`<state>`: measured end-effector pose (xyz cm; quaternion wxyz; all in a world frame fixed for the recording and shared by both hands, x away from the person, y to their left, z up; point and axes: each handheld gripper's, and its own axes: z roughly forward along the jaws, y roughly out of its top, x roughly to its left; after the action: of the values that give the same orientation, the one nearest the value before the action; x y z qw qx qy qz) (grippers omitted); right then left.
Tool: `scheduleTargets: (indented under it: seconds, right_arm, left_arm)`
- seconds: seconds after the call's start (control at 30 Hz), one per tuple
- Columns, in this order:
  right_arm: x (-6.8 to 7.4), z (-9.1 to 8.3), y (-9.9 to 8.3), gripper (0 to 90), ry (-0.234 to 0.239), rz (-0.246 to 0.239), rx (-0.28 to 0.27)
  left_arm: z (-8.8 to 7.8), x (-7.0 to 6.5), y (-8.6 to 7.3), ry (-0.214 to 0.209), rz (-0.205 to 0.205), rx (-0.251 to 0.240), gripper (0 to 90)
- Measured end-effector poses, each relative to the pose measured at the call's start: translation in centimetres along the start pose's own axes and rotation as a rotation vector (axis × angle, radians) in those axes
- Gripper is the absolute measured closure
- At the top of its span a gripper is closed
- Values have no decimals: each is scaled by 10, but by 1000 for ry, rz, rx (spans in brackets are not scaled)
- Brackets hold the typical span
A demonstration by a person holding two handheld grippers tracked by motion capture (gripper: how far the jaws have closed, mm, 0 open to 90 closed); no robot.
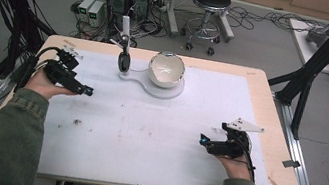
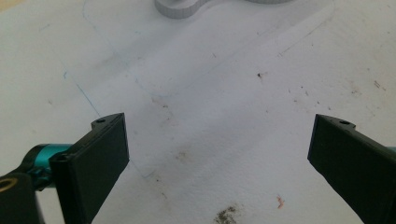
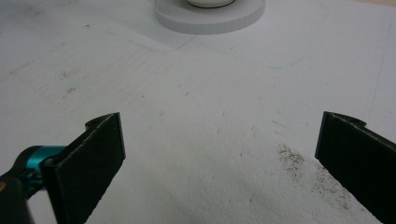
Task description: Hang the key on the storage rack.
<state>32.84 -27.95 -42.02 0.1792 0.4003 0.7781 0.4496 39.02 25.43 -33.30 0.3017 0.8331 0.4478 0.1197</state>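
High view. A table with a pale wooden top (image 1: 270, 115) carries a white mat (image 1: 155, 136), scuffed and flecked with dark marks. At the mat's far middle sits a white stand (image 1: 153, 88), keyhole-shaped, holding a white bowl (image 1: 166, 70) on its round end; the bowl is tilted so its hollow faces the person, likely so it can be reached from the near side. On the stand's narrow end a small dark object (image 1: 124, 61) stands upright beneath a white post; what it is cannot be told. The left gripper (image 1: 85, 91) rests low at the mat's left edge, held in the left hand (image 1: 42, 83) and pointed inward. The right gripper (image 1: 204, 140) lies near the right front, a grey three-cornered plate on top. Both are well apart from the bowl, so the work on it looks not yet begun. Stool, computer cases and cables stand on the floor beyond.

Left gripper view. Two black jaws are spread wide, with nothing between them but stained mat. The stand's ribbed edge (image 2: 180, 9) shows at the top, far ahead.

Right gripper view. Jaws likewise wide apart and empty, over mat with a patch of dark specks by the right jaw. The stand's round end (image 3: 210, 21) lies straight ahead at the top, with the base of the bowl (image 3: 210, 3) upon it; the aim suggests this gripper is lined up for the approach.
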Motion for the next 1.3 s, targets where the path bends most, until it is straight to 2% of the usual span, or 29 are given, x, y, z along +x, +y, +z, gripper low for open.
scheduleTargets:
  seconds: [0.17, 0.27, 0.33, 0.43, 0.53, 0.6, 0.8, 0.9, 1.0, 1.17, 1.2, 1.3]
  right_arm:
    - [0, 0, 0, 5, 1, 0, 0]
    - [0, 0, -1, 5, -1, 2, 0]
    - [-1, 0, -1, 5, 0, 1, -1]
    - [-1, 0, -1, 5, -3, 2, 4]
    - [-1, 1, -2, 5, -3, 4, 9]
    - [-1, 1, -2, 5, -3, 2, 10]
    - [-2, 1, -2, 5, -3, 2, 9]
    - [-2, 1, -2, 5, -2, 3, 11]
    - [-1, 2, -2, 5, -3, 4, 16]
    - [0, 2, -2, 5, -5, 1, 18]
    - [0, 2, -2, 5, -5, 0, 19]
    - [0, 2, -2, 5, -4, 0, 20]
  left_arm:
    - [-1, 6, -20, 27, -44, -33, 57]
    - [-2, 6, -31, 15, -54, -61, 57]
    - [-5, 5, -38, 10, -37, -91, 57]
    - [-9, 1, -49, 10, -40, -141, 57]
    - [-11, -3, -58, 19, -28, -158, 57]
    - [-12, -5, -64, 9, -27, -173, 57]
    - [-13, -9, -86, 9, -6, -202, 57]
    - [-13, -9, -100, 13, -7, -216, 57]
    - [-12, -7, -114, 9, -26, -208, 57]
    - [-11, -8, -133, 13, -57, -258, 57]
    - [-11, -9, -136, 11, -57, -266, 57]
    - [-8, -13, -140, 7, -33, -248, 57]
